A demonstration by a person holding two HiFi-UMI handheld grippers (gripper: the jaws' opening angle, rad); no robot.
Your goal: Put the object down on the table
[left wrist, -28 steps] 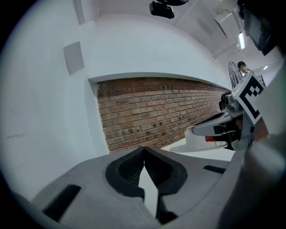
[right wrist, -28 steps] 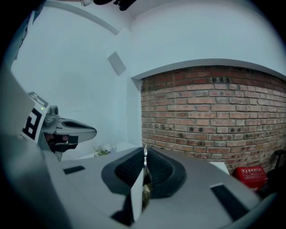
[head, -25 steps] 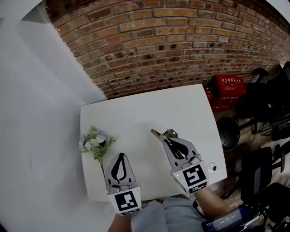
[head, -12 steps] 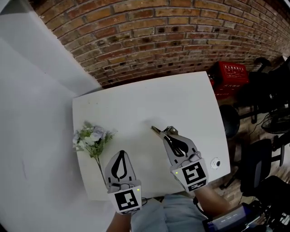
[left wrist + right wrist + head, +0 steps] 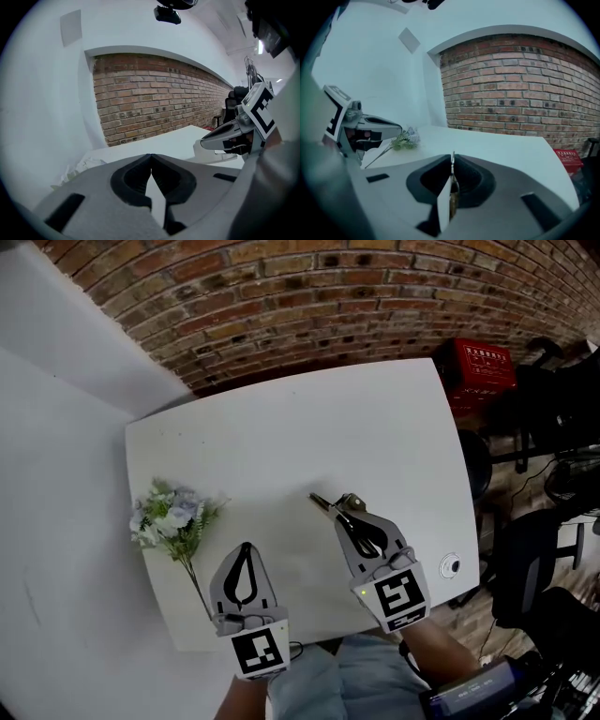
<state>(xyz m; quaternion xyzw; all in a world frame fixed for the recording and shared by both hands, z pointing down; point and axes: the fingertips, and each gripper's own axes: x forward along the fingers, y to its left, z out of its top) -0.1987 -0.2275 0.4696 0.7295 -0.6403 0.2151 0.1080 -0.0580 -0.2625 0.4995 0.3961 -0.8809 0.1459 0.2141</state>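
Centrally, right gripper (image 5: 348,511) pinching a thin metal object (image 5: 322,502) above the white table (image 5: 328,418), object poking toward ten o'clock, left gripper (image 5: 246,548) pressed together, empty, flower sprig (image 5: 169,521) at its ten o'clock.

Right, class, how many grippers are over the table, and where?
2. The left gripper is beside the flower bunch; the right gripper, mid-table, grips a thin metal object. None hidden.

Small thin metal object (image 5: 323,503), brassy, pinched edge-on in right tongs (image 5: 347,506), tip protruding, over white table (image 5: 281,442).
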